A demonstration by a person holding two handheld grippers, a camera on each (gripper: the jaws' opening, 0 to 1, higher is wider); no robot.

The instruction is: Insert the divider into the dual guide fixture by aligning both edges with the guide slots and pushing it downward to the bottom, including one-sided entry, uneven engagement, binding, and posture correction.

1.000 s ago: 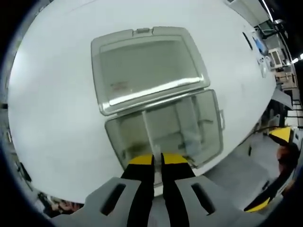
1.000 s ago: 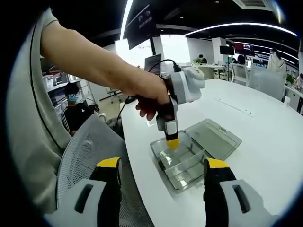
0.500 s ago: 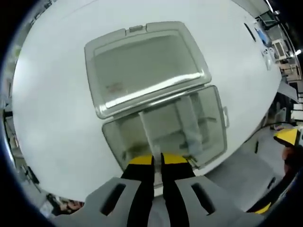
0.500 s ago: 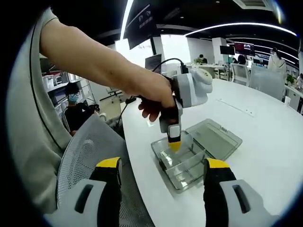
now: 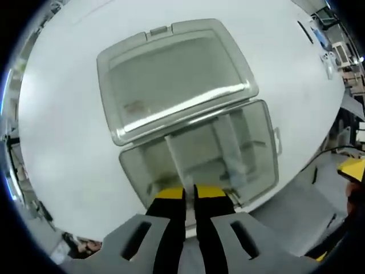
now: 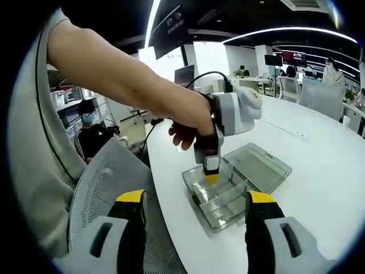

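while left gripper (image 5: pixel 189 193) pinches divider (image 5: pixel 174 162), right gripper (image 6: pixel 194 204) gapes.

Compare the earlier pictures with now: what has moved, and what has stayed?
In the right gripper view the left tongs, shut on the divider, have edged slightly along the clear box and tilted a little. The box, its open lid and the right tongs, open and held back, stayed put.
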